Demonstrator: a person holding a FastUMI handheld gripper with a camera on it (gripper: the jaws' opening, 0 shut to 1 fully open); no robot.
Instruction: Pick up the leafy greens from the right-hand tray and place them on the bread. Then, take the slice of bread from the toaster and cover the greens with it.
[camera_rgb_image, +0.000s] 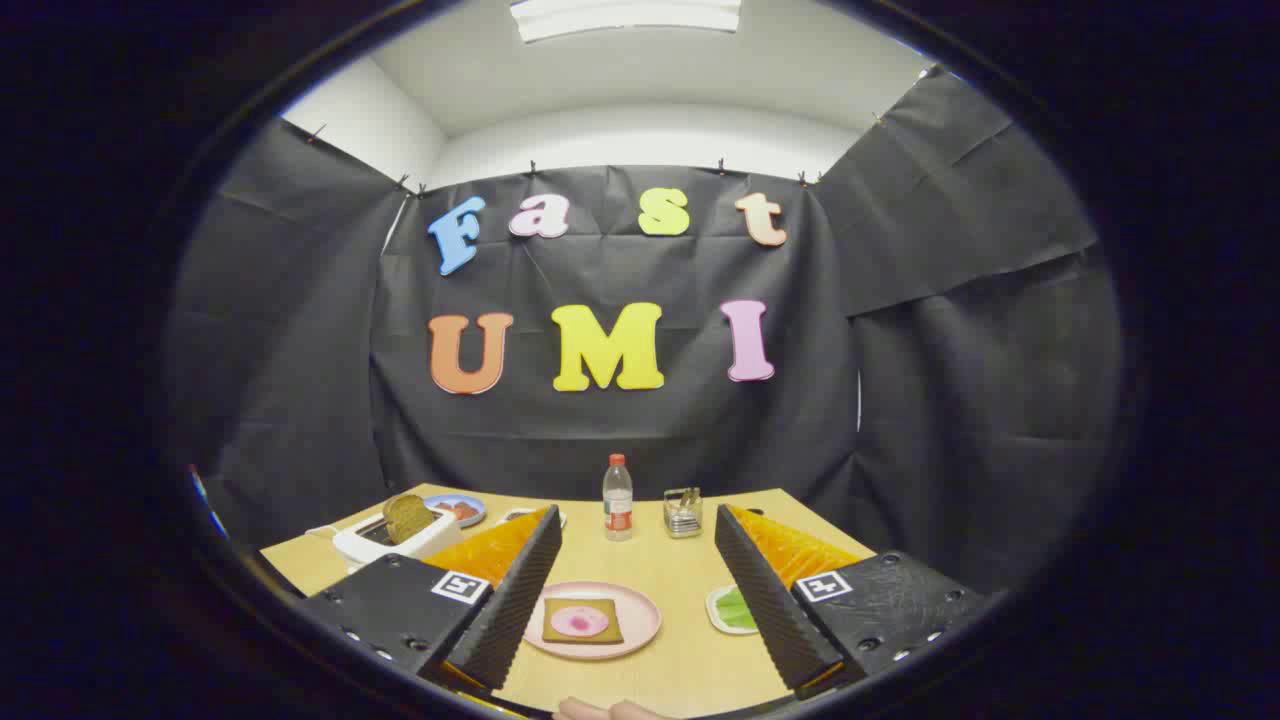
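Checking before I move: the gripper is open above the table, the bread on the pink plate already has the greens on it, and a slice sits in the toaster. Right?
Not quite. The gripper view shows the greens on their own tray, beside the plate. The bread carries just a pink round slice. The gripper is open, and a slice sits in the toaster.

Even, bright light from a ceiling panel overhead (slightly blown out), soft short shadows on the table, no harsh glare, strong fisheye bending toward the rim, centre sharp, the spread-apart gripper fingers close-up slightly soft.
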